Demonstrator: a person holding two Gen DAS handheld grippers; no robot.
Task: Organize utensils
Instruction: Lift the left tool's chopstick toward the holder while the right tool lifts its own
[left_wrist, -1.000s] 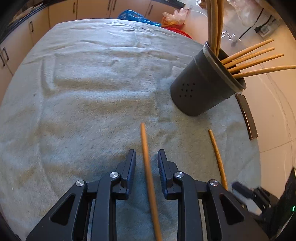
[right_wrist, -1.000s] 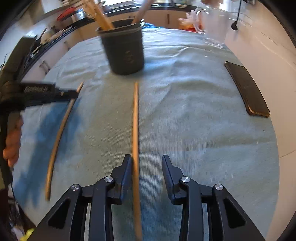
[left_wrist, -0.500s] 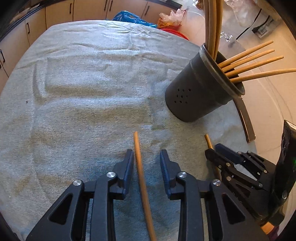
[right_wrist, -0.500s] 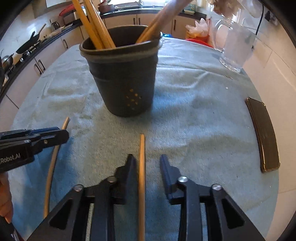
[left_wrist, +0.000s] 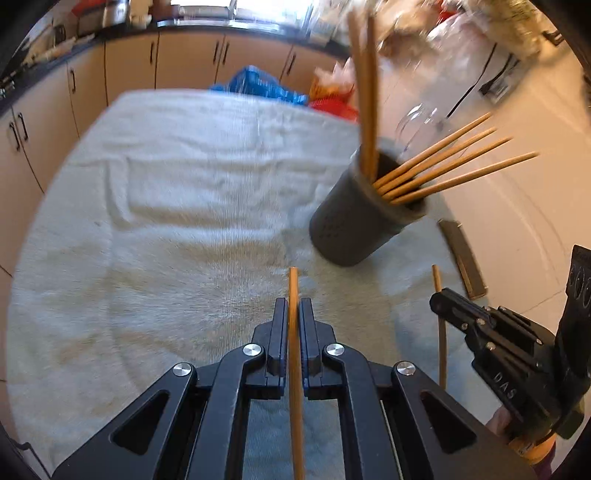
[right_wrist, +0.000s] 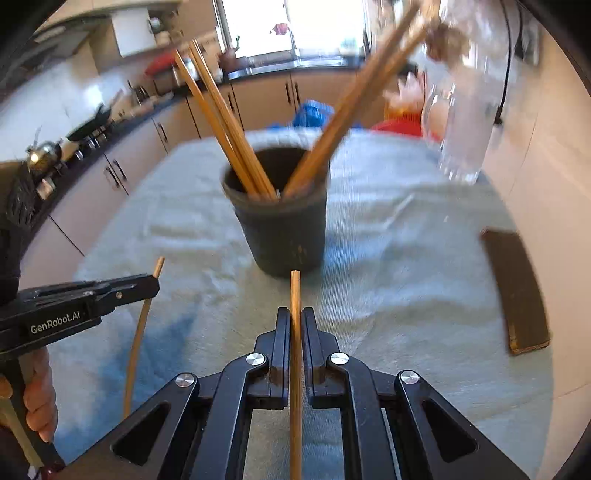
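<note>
In the left wrist view my left gripper (left_wrist: 293, 314) has its jaws closing tight on a wooden chopstick (left_wrist: 293, 284), whose tip juts forward above the grey towel (left_wrist: 166, 221). My right gripper (right_wrist: 294, 319) is closing the same way, its pads pressed on a second chopstick (right_wrist: 294, 291). A dark perforated holder (right_wrist: 284, 229) stands just ahead with several chopsticks leaning out. The holder (left_wrist: 354, 229) is ahead and right of the left gripper. Each view shows the other gripper from the side: the right gripper (left_wrist: 443, 299) and the left gripper (right_wrist: 151, 284), each with its stick.
A dark flat phone (right_wrist: 517, 288) lies on the towel's right edge. A clear glass jug (right_wrist: 465, 122) stands behind and right of the holder. Blue and red bags (left_wrist: 266, 86) sit past the far edge, with cabinets (left_wrist: 129, 66) beyond. A hand (right_wrist: 37, 398) holds the left gripper.
Both grippers closed on the chopsticks that lay between their fingers and rose with them off the towel. The holder now sits farther below and ahead in both views.
</note>
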